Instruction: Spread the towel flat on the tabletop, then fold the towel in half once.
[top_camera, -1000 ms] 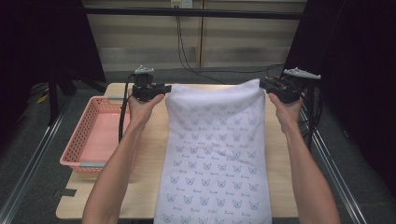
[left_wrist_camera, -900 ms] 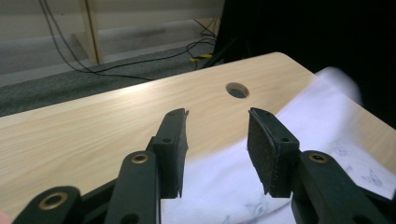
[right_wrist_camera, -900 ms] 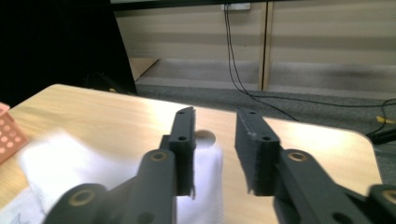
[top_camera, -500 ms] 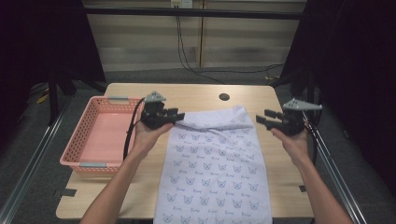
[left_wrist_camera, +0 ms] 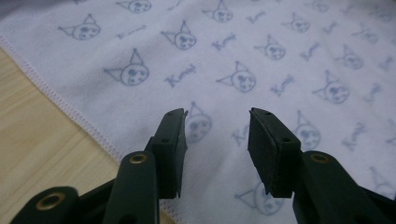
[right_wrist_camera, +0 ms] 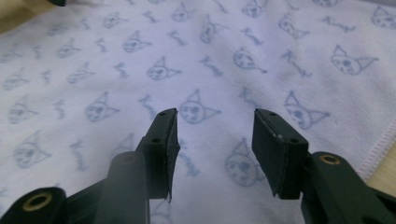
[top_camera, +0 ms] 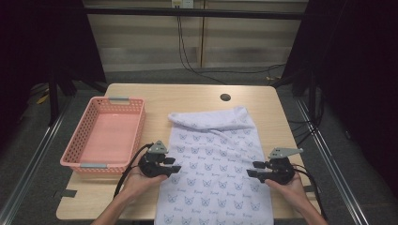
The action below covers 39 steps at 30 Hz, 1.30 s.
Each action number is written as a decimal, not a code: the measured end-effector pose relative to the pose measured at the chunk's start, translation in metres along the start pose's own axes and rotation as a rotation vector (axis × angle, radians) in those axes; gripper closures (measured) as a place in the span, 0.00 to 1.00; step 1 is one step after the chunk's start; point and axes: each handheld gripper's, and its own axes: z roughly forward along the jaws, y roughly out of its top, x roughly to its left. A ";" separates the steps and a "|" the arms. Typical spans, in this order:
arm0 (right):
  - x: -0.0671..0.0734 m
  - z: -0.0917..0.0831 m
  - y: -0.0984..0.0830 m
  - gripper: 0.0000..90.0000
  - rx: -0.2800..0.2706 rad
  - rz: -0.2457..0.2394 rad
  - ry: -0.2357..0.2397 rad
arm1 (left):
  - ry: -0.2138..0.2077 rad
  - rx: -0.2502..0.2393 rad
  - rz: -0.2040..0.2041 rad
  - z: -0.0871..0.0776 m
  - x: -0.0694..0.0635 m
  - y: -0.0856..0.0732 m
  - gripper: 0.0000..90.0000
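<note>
The left gripper [top_camera: 174,167], held in the person's left hand [top_camera: 141,180], sits low over the near left edge of the white rectangular cloth printed with small grey cat faces [top_camera: 213,159]. Its jaws stand partly apart and have just been opening a little; nothing lies between them, as the left gripper view confirms, where the cloth [left_wrist_camera: 261,60] passes beneath the pads with its stitched hem [left_wrist_camera: 70,109] running beside bare wood.

The right gripper [top_camera: 253,169], in the person's right hand [top_camera: 288,185], is placed at the opposite long edge of the cloth, pointing inward toward the left one. Its jaws are likewise partly apart and have just been closing slightly, with nothing caught between them. In the right gripper view the printed fabric [right_wrist_camera: 187,60] lies flat below the pads.

The cloth lies spread along the middle of the light wooden bench [top_camera: 187,96], its far end rumpled and rounded, its near end reaching the bench's front edge.

A pink plastic lattice basket [top_camera: 136,117] stands on the bench to the left of the cloth, near it but apart. A small dark round hole [top_camera: 225,97] is set in the bench beyond the cloth's far end.
</note>
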 end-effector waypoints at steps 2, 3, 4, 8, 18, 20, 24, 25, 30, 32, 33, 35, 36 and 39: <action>-0.004 0.007 0.001 0.56 0.023 -0.011 -0.029 | -0.001 0.004 -0.010 0.004 0.004 -0.003 0.62; -0.004 0.010 0.001 0.56 0.035 -0.025 -0.046 | 0.017 0.016 -0.002 0.006 0.004 -0.005 0.62; -0.005 0.016 0.000 0.56 0.056 -0.048 -0.071 | 0.019 0.012 0.012 0.007 0.004 -0.007 0.65; 0.000 0.014 -0.003 0.72 0.067 -0.097 -0.101 | 0.045 0.021 0.064 0.001 -0.003 -0.013 0.89; 0.020 0.000 -0.016 0.96 0.100 -0.111 -0.026 | -0.016 0.045 0.046 -0.018 -0.024 -0.032 0.98; 0.023 -0.003 -0.019 0.97 0.112 -0.115 0.000 | -0.024 0.051 0.056 -0.023 -0.030 -0.037 0.98; 0.026 -0.008 -0.021 0.96 0.141 -0.117 0.040 | -0.085 0.050 0.017 -0.029 -0.036 -0.046 0.98; 0.027 -0.008 -0.022 0.96 0.144 -0.107 0.049 | -0.101 0.058 0.007 -0.031 -0.038 -0.047 0.98; 0.036 -0.014 -0.026 0.97 0.188 -0.101 0.089 | -0.137 0.117 0.048 -0.038 -0.052 -0.051 0.98; 0.041 -0.017 -0.028 0.97 0.206 -0.107 0.110 | -0.144 0.133 0.072 -0.041 -0.058 -0.053 0.98; 0.041 -0.017 -0.028 0.97 0.206 -0.107 0.110 | -0.144 0.133 0.072 -0.041 -0.058 -0.053 0.98; 0.046 -0.020 -0.030 0.97 0.234 -0.111 0.137 | -0.154 0.181 0.083 -0.045 -0.064 -0.052 0.98; 0.050 -0.022 -0.031 0.97 0.241 -0.118 0.139 | -0.149 0.186 0.077 -0.046 -0.067 -0.052 0.98; 0.054 -0.025 -0.032 0.86 0.206 -0.136 0.114 | -0.139 0.146 0.056 -0.050 -0.063 -0.051 0.85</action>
